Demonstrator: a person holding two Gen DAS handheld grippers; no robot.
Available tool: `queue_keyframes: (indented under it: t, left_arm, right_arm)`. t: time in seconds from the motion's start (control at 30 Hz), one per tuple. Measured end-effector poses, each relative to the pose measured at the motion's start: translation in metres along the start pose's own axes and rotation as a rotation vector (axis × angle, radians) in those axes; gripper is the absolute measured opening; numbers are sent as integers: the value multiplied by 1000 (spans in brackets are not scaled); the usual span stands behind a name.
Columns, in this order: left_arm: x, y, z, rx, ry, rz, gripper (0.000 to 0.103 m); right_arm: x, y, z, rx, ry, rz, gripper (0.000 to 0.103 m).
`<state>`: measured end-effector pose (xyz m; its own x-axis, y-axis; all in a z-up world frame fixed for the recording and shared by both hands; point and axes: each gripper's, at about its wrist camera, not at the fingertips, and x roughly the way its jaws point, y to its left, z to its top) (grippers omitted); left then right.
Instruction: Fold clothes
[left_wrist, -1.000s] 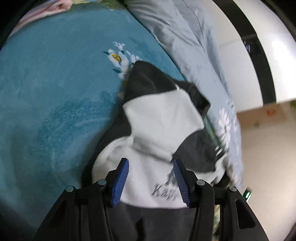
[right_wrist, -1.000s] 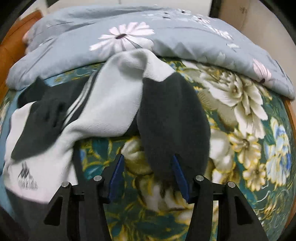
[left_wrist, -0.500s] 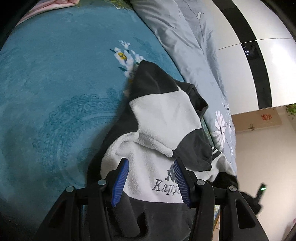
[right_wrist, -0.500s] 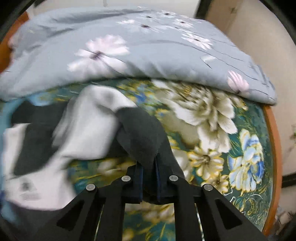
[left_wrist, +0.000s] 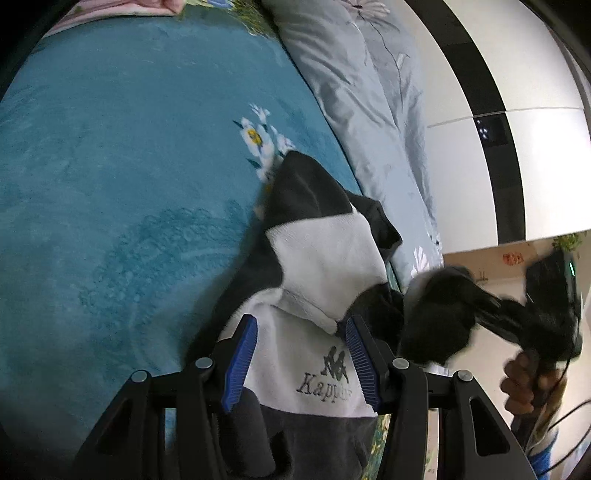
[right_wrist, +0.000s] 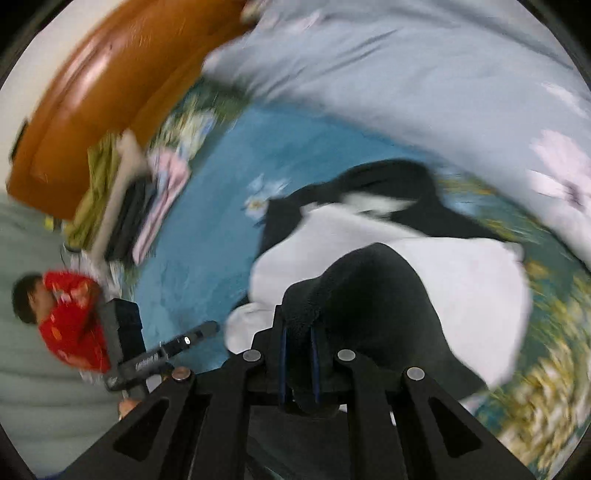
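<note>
We had the sweater (left_wrist: 325, 280) lying near the bed's right edge, just beside the grey quilt (left_wrist: 354, 85), logo panel facing up. The change was on the right: the right gripper (right_wrist: 298, 365), which a second earlier straddled the dark sleeve (right_wrist: 373, 291) with its jaws apart, had just been closing and now pinched that sleeve's end tight between its pads. We had swung it up and across, so the sleeve hung over the white chest instead of trailing on the floral sheet (right_wrist: 546, 373). To our eye that was the sleeve fold under way, with the body fold yet to come.

The left gripper (left_wrist: 301, 363) hovered half open over the logo, pads either side of the cloth, gripping nothing.

Around it, the teal blanket (left_wrist: 129, 184) covered most of the bed and looked soft, so the cloth could drag. A stack of folded clothes (right_wrist: 140, 206) sat by the brown headboard (right_wrist: 103, 96). White wall and a black stripe rose beyond the quilt.
</note>
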<state>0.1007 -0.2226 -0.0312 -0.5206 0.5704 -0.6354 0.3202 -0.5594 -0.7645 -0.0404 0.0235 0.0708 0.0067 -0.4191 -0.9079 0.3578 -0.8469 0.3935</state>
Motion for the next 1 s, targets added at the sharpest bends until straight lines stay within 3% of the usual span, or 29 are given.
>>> queue_keyframes:
  t: [0.17, 0.4, 0.57, 0.67, 0.77, 0.87, 1.0]
  left_arm:
    - [-4, 5, 3, -2, -15, -1, 54]
    - [-9, 11, 5, -11, -9, -11, 54]
    - [-8, 8, 3, 10, -1, 0, 54]
    - [-1, 0, 1, 40, 19, 2, 55]
    - [13, -10, 2, 77, 44, 32, 55]
    - [31, -19, 4, 107, 65, 80, 55]
    - [50, -28, 11, 113, 62, 80, 53]
  right_arm:
    - [93, 43, 33, -6, 127, -55, 10]
    - [144, 44, 50, 15, 112, -150, 10]
    - [130, 39, 49, 24, 81, -72, 21]
    - [99, 34, 42, -1, -5, 27, 34]
    - [64, 14, 25, 16, -99, 107, 36]
    - [40, -28, -10, 63, -163, 80, 37]
    - [32, -91, -60, 159, -170, -35, 37]
